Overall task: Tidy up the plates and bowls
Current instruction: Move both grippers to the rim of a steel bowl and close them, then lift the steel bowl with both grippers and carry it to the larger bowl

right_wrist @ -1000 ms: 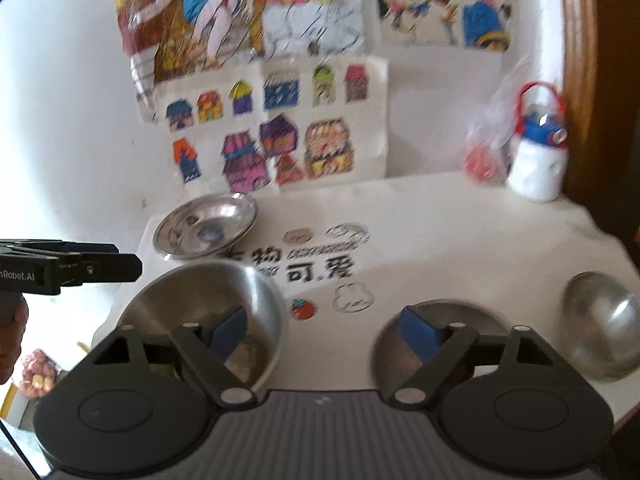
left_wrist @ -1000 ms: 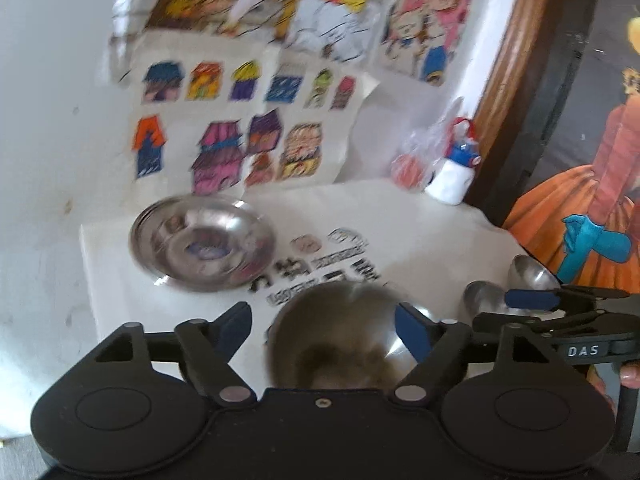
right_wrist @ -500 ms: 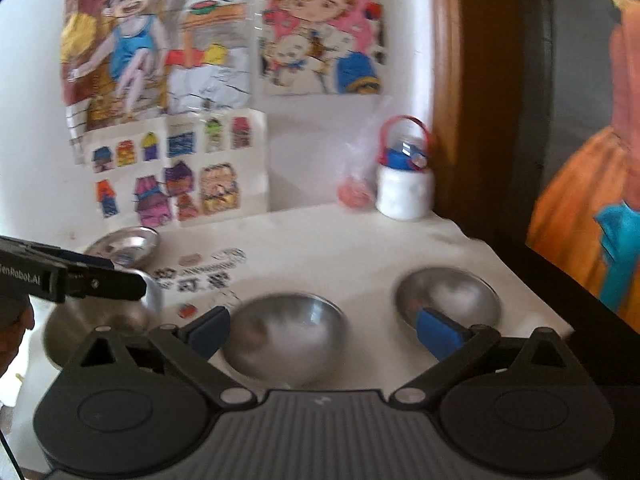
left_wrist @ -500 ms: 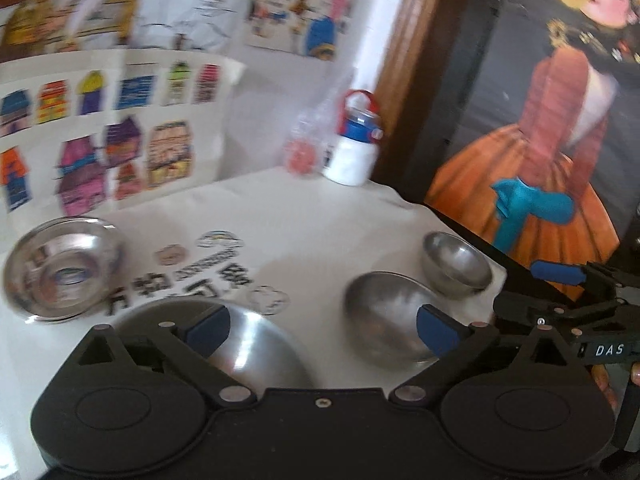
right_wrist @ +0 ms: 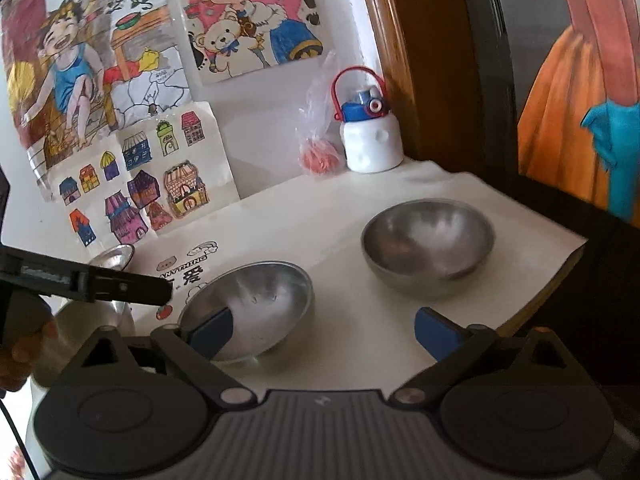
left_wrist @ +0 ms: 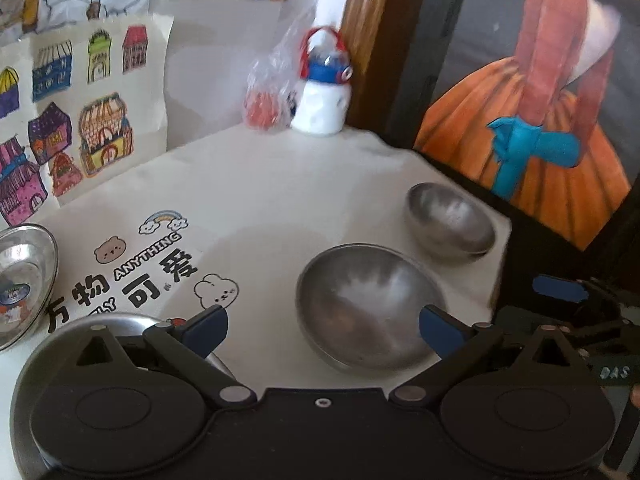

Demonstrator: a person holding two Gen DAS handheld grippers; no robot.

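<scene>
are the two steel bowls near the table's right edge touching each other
Apart. The right wrist view shows bare white cloth between the nearer bowl and the farther bowl.

Steel plate cut by left edge; nearest bowl mostly behind left gripper.

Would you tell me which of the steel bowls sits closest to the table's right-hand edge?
The smaller steel bowl by the corner, beyond the larger bowl lying between the left gripper fingers.

Left claw and right claw both wide open, empty.
</scene>
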